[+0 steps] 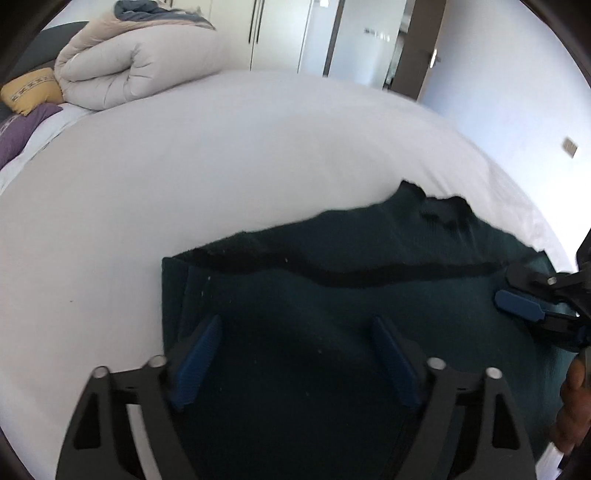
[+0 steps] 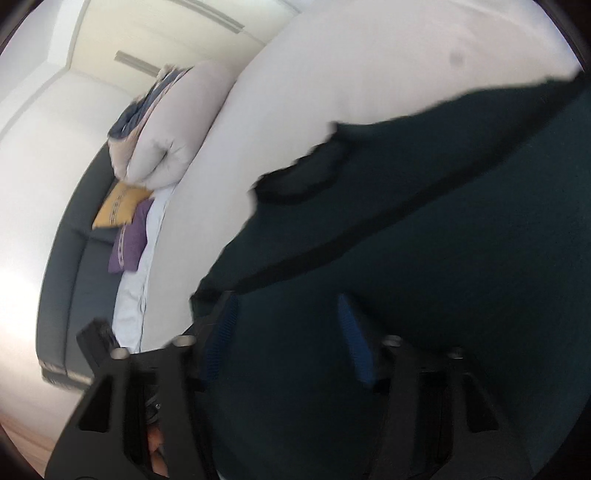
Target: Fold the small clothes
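Note:
A dark teal garment [image 1: 314, 295] lies spread on the white bed [image 1: 184, 184], with a dark fold line running across it. My left gripper [image 1: 297, 325] hovers over its near left part, jaws wide open, with only flat cloth beneath the blue pads [image 1: 199, 354]. My right gripper [image 1: 517, 291] comes in at the garment's right edge. In the right wrist view the right gripper [image 2: 286, 306] has its blue pads apart over the blurred garment [image 2: 443, 221], its left finger near the cloth's edge. I see no cloth pinched.
A folded pale duvet [image 1: 122, 74], a yellow cushion [image 1: 33, 90] and a purple cushion [image 1: 22, 125] sit at the bed's far left. White wardrobe doors [image 1: 280, 33] and a dark door [image 1: 417, 48] stand behind. A hand [image 1: 574, 406] shows at the right edge.

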{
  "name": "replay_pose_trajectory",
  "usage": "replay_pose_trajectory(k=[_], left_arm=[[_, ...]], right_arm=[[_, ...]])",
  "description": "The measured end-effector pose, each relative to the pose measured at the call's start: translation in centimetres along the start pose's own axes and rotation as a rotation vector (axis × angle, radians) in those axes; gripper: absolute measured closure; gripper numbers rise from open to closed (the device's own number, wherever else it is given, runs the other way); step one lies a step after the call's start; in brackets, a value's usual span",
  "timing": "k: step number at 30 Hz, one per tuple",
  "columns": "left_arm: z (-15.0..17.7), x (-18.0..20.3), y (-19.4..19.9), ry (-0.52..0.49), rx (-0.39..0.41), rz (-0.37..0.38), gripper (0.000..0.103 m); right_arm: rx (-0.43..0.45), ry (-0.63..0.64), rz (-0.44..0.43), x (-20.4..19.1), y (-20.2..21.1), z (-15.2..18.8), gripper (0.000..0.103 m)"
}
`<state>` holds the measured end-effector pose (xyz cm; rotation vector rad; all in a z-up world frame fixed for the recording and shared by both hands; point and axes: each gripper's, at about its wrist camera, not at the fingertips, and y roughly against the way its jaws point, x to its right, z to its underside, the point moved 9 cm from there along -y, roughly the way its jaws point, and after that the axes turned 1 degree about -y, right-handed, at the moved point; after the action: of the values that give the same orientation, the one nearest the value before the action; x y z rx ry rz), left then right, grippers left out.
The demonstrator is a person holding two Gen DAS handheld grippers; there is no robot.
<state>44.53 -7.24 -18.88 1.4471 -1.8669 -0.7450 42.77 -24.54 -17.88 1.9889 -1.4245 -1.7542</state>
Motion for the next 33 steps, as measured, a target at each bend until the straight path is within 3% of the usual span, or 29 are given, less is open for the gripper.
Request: replay_pose_trajectory(k=[3,6,12,16,18,21,22,23,25,28,30,33], left_arm=[[-0.1,0.2,-0.1,-0.003,0.013,0.014,0.014],[-0.1,0.1,-0.2,0.005,0.021,0.031,0.014],[-0.1,0.1,-0.5,-0.002,0.033,0.042,0.01],[0.0,0.2,-0.7,-0.013,0.034,0.038,0.007],[0.1,0.2,-0.7,-0.014,0.037,0.035,0.007],[0.2,0.1,-0.7,-0.013,0.037,0.037,0.007],[0.1,0.2,-0.7,-0.013,0.037,0.037,0.007],[0.2,0.2,-0.7,-0.014,0.037,0.037,0.007],[0.2,0.2,-0.7,-0.013,0.038,0.038,0.007],[0.2,0.2,-0.6,-0.012,0.039,0.039,0.007],[0.3,0.1,-0.6,-0.012,0.038,0.038,0.007],[0.3,0.2,-0.5,-0.012,0.041,0.039,0.007]], right_arm=[[0.047,-0.055,-0.086,2.0,1.7,-1.8,0.073],[0.123,-0.092,-0.096,4.2,3.9,-3.9,0.078],[0.298,-0.255,-0.042,11.1,9.2,-7.6,0.079],[0.361,-0.231,0.094,12.3,12.0,-8.4,0.075],[0.388,-0.229,0.084,11.4,12.8,-8.4,0.074],[0.332,-0.157,-0.019,7.0,11.7,-6.7,0.074],[0.289,-0.127,-0.059,5.3,10.7,-5.4,0.07],[0.22,-0.08,-0.092,3.3,9.2,-3.7,0.056],[0.109,0.011,-0.108,0.7,6.2,-0.3,0.047],[0.018,0.05,-0.097,0.9,3.1,2.7,0.049],[0.042,0.029,-0.143,2.1,3.1,2.5,0.057],[0.089,-0.062,-0.15,3.9,4.5,2.1,0.058]])
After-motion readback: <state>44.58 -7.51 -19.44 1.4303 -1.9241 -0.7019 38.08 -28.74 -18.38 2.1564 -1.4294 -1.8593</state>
